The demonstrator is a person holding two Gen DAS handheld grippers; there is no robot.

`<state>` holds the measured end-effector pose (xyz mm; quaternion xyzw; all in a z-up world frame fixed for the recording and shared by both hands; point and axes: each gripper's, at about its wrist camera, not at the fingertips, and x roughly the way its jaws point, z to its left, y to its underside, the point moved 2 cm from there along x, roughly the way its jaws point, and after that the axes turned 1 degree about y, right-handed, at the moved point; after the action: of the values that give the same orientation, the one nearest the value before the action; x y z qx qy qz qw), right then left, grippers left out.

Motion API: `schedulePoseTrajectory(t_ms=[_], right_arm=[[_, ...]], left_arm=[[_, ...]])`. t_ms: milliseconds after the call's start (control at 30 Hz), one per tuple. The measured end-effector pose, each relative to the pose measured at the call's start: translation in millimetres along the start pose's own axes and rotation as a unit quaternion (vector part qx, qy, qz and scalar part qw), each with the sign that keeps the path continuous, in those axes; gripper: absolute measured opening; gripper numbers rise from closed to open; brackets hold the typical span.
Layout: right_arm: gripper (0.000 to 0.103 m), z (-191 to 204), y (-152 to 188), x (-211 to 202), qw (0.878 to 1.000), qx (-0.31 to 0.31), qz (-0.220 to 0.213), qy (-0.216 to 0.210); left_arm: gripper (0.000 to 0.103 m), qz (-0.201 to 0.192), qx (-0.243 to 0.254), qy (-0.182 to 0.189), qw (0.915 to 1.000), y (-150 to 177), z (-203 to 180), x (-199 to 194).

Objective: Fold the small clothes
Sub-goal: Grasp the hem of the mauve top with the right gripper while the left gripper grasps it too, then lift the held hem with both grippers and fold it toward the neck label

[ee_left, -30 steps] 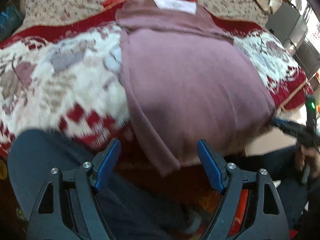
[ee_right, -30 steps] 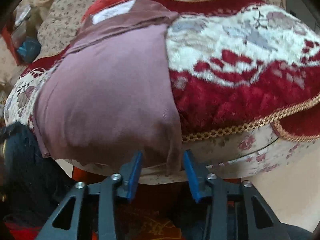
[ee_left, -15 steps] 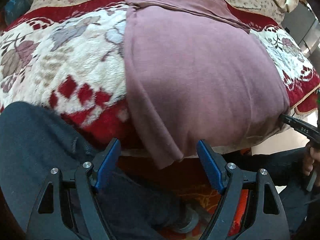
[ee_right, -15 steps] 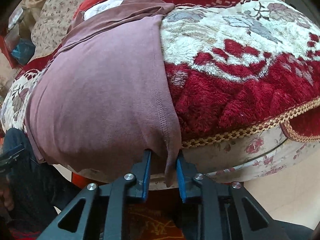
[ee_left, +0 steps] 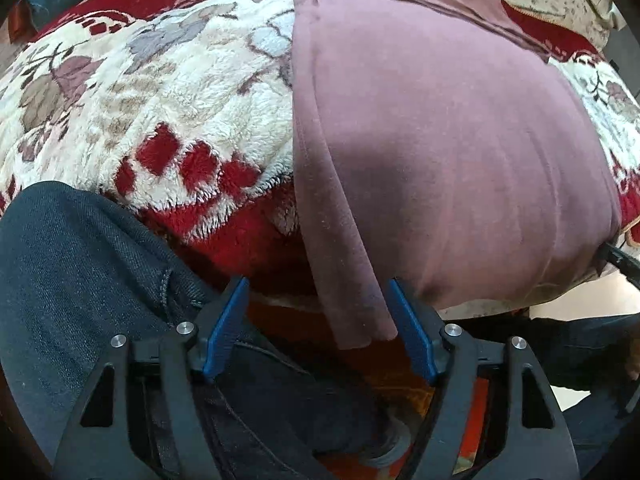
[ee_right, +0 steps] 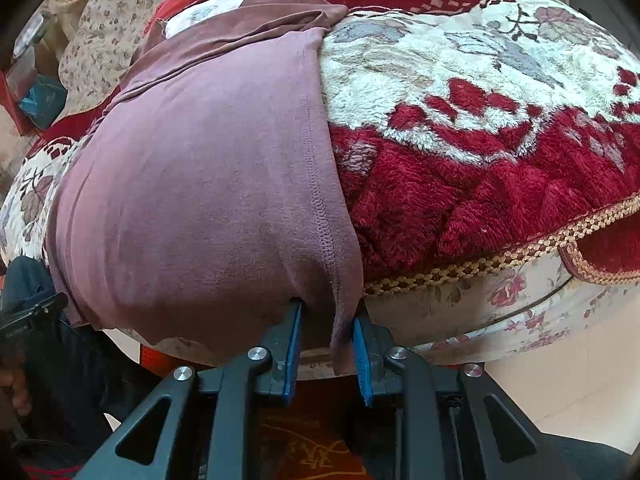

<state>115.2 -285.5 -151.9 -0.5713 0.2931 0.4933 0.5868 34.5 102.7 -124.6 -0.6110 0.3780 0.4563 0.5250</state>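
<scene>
A mauve garment lies flat on a red and cream plush blanket, its near hem hanging over the front edge. A white label shows at its far end. My left gripper is open, its blue fingers either side of the garment's hanging left corner. My right gripper has its jaws narrowed around the garment's hanging right corner; the cloth sits between the pads with small gaps showing.
The person's dark denim leg fills the lower left of the left wrist view. The blanket's gold braid edge and a floral cushion side lie right of the garment. Floral bedding lies behind.
Both grippers moved in closer to the garment's near hem. The right jaws narrowed from wide open to close around the right corner. The left jaws stayed open.
</scene>
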Motion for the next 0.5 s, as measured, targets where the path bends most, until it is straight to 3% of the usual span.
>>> schedulePoseTrajectory(t_ms=[100,233,267,300,333,400,500], right_arm=[[0.022,-1,1,0,1.000,0.001,-0.002,-0.003],[0.018,-2,2,-2,1.000,0.004,-0.004,-0.011],[0.013,-3,2,-3,1.000,0.001,-0.005,-0.012],[0.011,-2,3,-4,1.000,-0.002,-0.003,-0.010],[0.008,-1,4,-6,1.000,-0.006,-0.003,-0.007],[0.005,4,5,-14,1.000,-0.021,-0.011,0.009],[0.004,12,4,-30,0.998,-0.044,-0.026,0.029]], left_arm=[[0.072,0.006,0.002,-0.014,0.9999,-3,-13,13],[0.072,0.006,0.007,-0.005,0.9999,-2,-30,17],[0.057,0.004,0.001,0.008,1.0000,-2,-29,16],[0.021,0.014,-0.007,0.022,0.9996,-2,-27,19],[0.011,0.024,-0.019,0.031,0.9990,1,-20,20],[0.007,0.025,-0.051,0.054,0.9970,1,-8,17],[0.006,0.009,-0.060,0.071,0.9956,3,-4,2]])
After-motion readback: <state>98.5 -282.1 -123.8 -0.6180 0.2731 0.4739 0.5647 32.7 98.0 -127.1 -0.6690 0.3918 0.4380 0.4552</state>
